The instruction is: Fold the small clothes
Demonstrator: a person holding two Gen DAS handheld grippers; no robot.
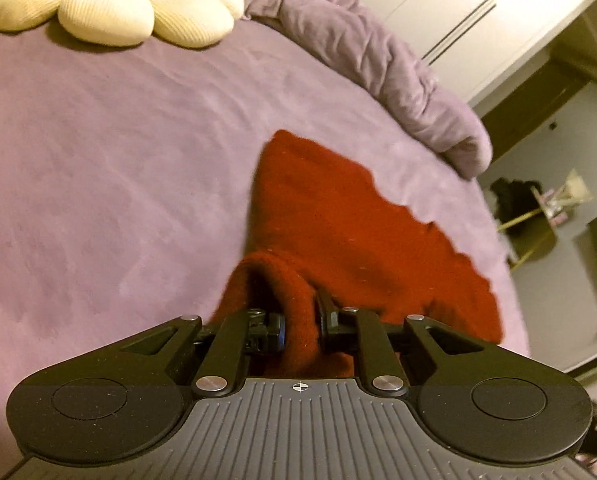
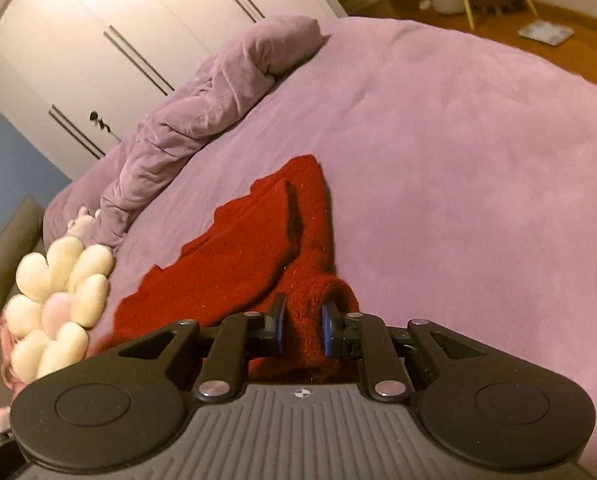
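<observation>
A red knitted garment (image 1: 330,224) lies on the purple bed cover (image 1: 118,160), with a scalloped edge on its right side. My left gripper (image 1: 301,322) is shut on a bunched fold of the red garment at its near end. In the right wrist view the same red garment (image 2: 234,256) stretches away to the upper left. My right gripper (image 2: 303,328) is shut on another bunched fold of it, the blue pads pressing the cloth from both sides. Both held folds are lifted slightly off the bed.
A cream flower-shaped cushion (image 1: 110,4) lies at the head of the bed, also in the right wrist view (image 2: 58,304). A rolled purple duvet (image 1: 378,64) runs along the far side of the bed. White wardrobe doors (image 2: 118,40) stand behind. Wooden floor (image 2: 558,48) lies past the bed's edge.
</observation>
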